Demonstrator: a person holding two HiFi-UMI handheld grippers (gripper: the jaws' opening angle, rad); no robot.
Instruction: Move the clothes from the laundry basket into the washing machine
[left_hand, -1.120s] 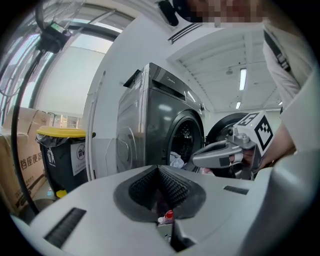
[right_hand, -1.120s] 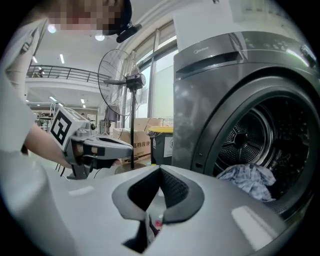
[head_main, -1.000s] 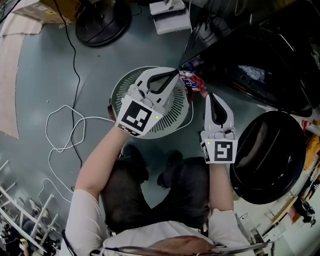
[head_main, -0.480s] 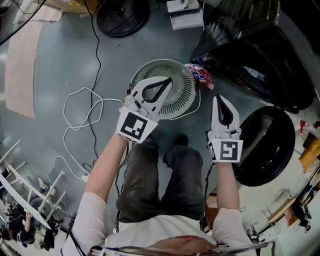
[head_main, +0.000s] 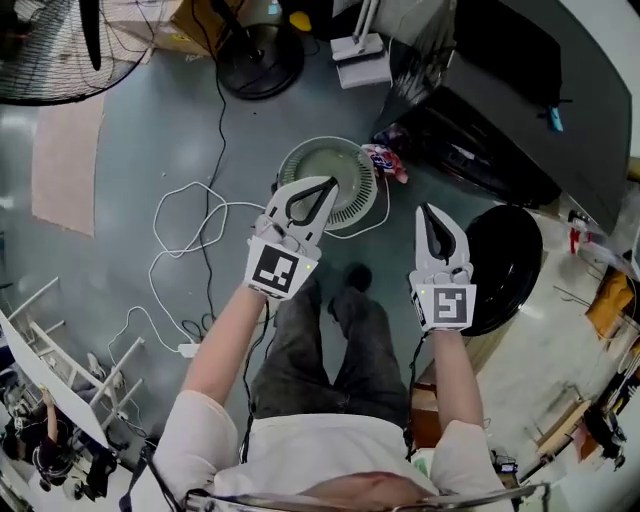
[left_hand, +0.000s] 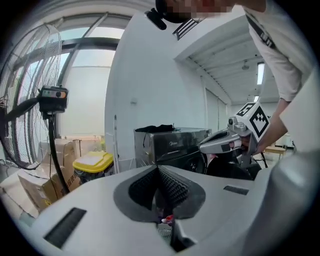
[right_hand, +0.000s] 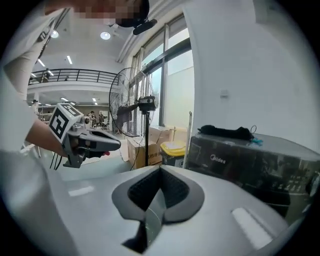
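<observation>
The round pale laundry basket (head_main: 345, 165) stands on the floor below me, and only its ribbed bottom shows inside. A red and white cloth (head_main: 385, 160) lies on the floor at its right rim, next to the dark washing machine (head_main: 490, 110). The machine's round black door (head_main: 505, 265) hangs open. Held high above the basket, my left gripper (head_main: 331, 184) is shut with nothing in it. My right gripper (head_main: 424, 208) is shut and empty, beside the door. In the left gripper view the jaws (left_hand: 159, 170) meet before the washing machine (left_hand: 172, 142). A dark cloth (right_hand: 225, 132) lies on top of the machine.
White cables (head_main: 190, 235) loop over the floor left of the basket. A fan's round base (head_main: 260, 55) and a standing fan (head_main: 55, 45) are at the back, and a white drying rack (head_main: 55, 345) is at the left. A yellow bin (left_hand: 92, 162) stands by cardboard boxes.
Both grippers have risen well above the basket, still shut and empty. The view has climbed with them, so basket and floor look smaller. The left jaws are no longer near the red and white cloth.
</observation>
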